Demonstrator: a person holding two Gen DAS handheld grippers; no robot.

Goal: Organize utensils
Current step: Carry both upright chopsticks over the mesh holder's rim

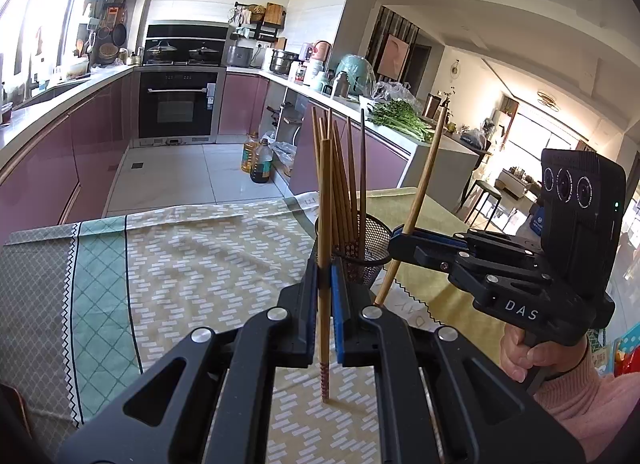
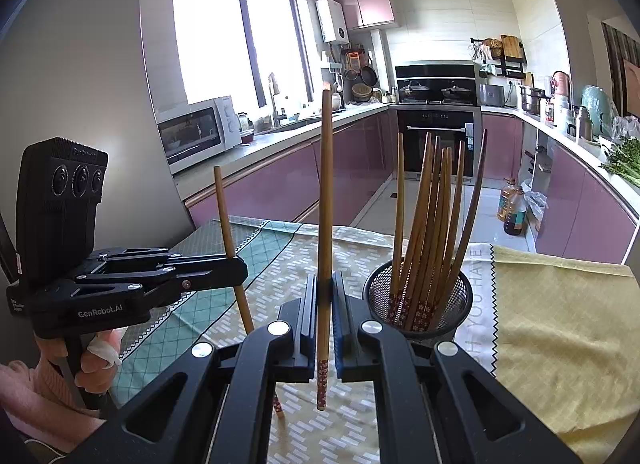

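Note:
My left gripper is shut on an upright wooden chopstick whose patterned red end hangs just above the tablecloth. Right behind it stands a black mesh holder with several chopsticks in it. To the right, my right gripper is shut on a second, tilted chopstick beside the holder. In the right wrist view the right gripper clamps its chopstick upright, with the mesh holder just to its right. The left gripper grips its chopstick at the left.
A patterned green and beige tablecloth covers the table, with a yellow cloth on the right part. The table's far edge drops to a tiled kitchen floor with oil bottles. Pink cabinets and counters ring the room. A person's hands hold both grippers.

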